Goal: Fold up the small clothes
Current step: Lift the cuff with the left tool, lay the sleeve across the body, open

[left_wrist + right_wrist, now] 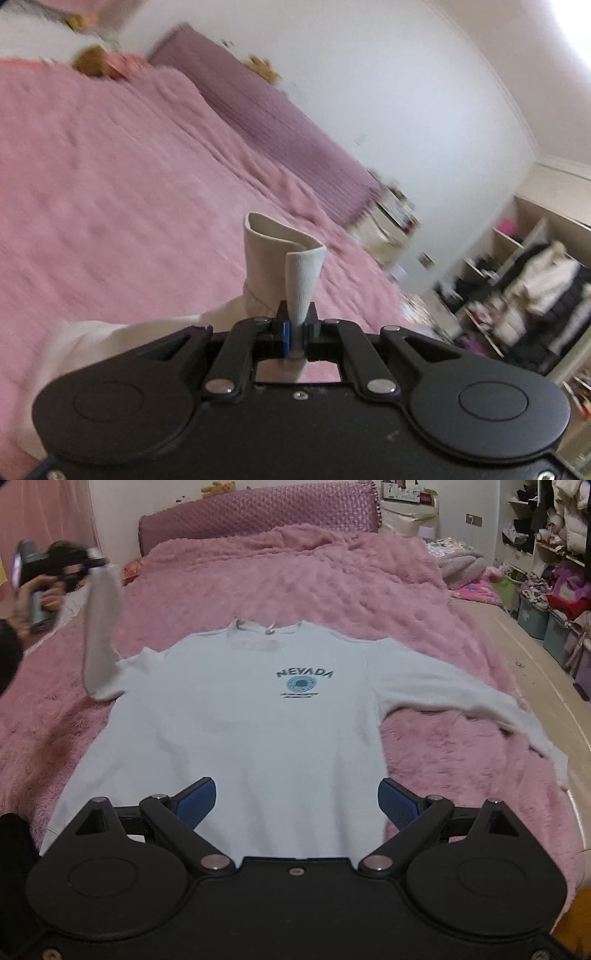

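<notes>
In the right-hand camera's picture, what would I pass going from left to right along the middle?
Left claw holding the raised sleeve → NEVADA print on the sweatshirt → the other sleeve lying flat → storage bins.

White sweatshirt on pink blanket

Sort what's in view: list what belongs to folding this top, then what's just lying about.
Part of the job:
- white long-sleeved NEVADA sweatshirt, flat on the fluffy pink blanket
- its ribbed sleeve cuff, pinched in the left gripper
- right gripper, open above the hem

Lying about:
- quilted mauve headboard
- yellow plush toy
- teal storage bins
</notes>
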`<state>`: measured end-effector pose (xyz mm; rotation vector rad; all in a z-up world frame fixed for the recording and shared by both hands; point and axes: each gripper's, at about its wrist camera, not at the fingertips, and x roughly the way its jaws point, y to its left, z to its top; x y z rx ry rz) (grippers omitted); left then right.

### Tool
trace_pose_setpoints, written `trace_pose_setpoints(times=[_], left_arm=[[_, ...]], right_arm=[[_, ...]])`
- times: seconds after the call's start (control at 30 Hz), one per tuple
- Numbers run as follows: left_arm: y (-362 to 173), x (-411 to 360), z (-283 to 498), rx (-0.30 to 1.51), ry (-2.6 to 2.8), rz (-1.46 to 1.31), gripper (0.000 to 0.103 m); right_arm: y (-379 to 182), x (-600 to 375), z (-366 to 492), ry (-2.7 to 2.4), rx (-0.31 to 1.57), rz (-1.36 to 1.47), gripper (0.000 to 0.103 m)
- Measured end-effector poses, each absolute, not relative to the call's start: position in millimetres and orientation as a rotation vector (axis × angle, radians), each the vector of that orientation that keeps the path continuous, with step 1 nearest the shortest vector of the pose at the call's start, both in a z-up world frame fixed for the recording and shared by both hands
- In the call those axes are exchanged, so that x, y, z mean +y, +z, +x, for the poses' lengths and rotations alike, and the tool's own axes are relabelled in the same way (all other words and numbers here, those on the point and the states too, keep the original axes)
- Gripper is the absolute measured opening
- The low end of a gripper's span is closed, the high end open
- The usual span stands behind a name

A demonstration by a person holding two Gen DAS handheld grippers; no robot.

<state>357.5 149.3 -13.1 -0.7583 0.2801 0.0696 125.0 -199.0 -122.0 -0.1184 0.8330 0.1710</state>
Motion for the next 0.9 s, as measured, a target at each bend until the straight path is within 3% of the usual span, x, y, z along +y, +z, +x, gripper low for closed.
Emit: trace_pose_setpoints(times=[0.33, 0.47, 0.53, 0.57, 0.6, 0.77, 0.9], left_arm=[[-75.7, -6.8, 424.6, 0.444, -0.106, -0.753, 0.005], [-106.6, -63.6, 440.6, 0.570, -0.140, -0.623, 0.007], [-128.0, -87.7, 443.9, 0.628, -0.157, -0.537, 0.011], [-138.0, -99.2, 446.8, 0.663, -0.166, -0.501, 0.015], [-147.9, -110.6, 451.6, 0.707, -0.183, -0.460, 0.026], [-194.8, -152.9, 456.3, 0.876, -0.300, -0.231, 0.045], [-201.7, -166.4, 439.5, 0.885, -0.347, -0.069, 0.047]], right_arm=[[-119.6, -257.2, 117.5, 0.121, 0.816, -0.041, 0.093], [-129.9, -267.1, 118.6, 0.108, 0.842, -0.037, 0.093], [-133.6, -269.4, 117.7, 0.111, 0.846, -0.025, 0.093], [-135.5, -270.7, 117.4, 0.113, 0.848, -0.017, 0.093], [-137.5, -271.9, 117.1, 0.117, 0.852, -0.010, 0.093], [-143.0, -274.1, 116.4, 0.112, 0.864, -0.010, 0.093], [-145.4, -276.1, 116.1, 0.105, 0.873, -0.003, 0.093]])
